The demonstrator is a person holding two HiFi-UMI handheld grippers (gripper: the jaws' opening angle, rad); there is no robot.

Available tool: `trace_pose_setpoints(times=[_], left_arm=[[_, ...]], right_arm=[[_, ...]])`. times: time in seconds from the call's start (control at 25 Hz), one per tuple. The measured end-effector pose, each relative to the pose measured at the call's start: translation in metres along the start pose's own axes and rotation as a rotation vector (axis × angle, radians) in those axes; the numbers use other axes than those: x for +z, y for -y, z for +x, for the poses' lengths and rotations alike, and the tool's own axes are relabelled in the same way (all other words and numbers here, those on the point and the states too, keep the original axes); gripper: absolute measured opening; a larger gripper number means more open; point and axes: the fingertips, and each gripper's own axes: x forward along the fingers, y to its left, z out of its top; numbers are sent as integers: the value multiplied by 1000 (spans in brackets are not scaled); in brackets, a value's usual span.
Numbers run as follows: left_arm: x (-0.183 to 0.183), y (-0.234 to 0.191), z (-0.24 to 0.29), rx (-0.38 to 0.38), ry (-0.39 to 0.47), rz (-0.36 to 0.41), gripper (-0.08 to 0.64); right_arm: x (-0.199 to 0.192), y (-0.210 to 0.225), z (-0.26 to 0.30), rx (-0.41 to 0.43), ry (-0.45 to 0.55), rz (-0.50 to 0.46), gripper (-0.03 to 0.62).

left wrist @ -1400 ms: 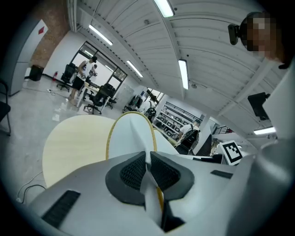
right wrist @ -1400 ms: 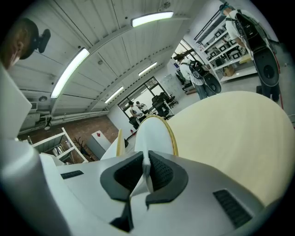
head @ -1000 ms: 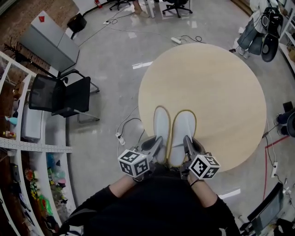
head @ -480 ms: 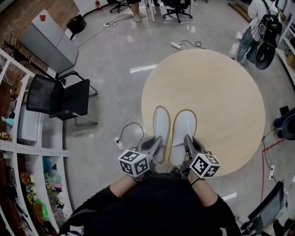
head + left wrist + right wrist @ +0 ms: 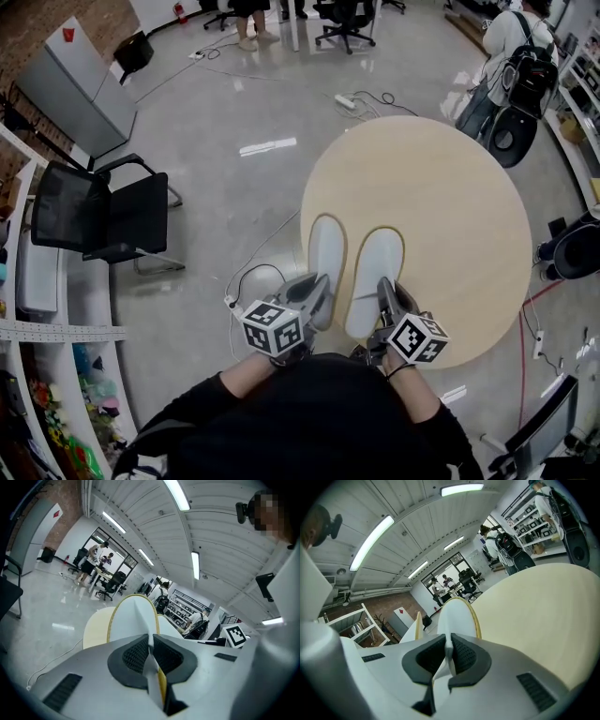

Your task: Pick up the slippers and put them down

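Left tool (image 5: 151, 645) grips left slipper (image 5: 326, 248); right tool (image 5: 448, 645) right slipper (image 5: 375, 267); toes away

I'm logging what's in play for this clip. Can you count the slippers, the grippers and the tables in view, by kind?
Slippers: 2, the left slipper and the right slipper, both white with a yellow rim.
Grippers: 2, the left gripper and the right gripper, each shut on its slipper's near end.
Round table: 1.
Total: 5.
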Motion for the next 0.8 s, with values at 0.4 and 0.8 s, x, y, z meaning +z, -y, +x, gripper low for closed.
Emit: trace_pose_setpoints(times=[0.4, 0.8], left_arm=[[1, -47, 19, -95, -73, -76, 35], [20, -43, 59, -32, -100, -59, 35]], right_arm=[[-16, -4, 25, -133, -34, -19, 34], [27, 27, 40, -96, 19, 17, 34]])
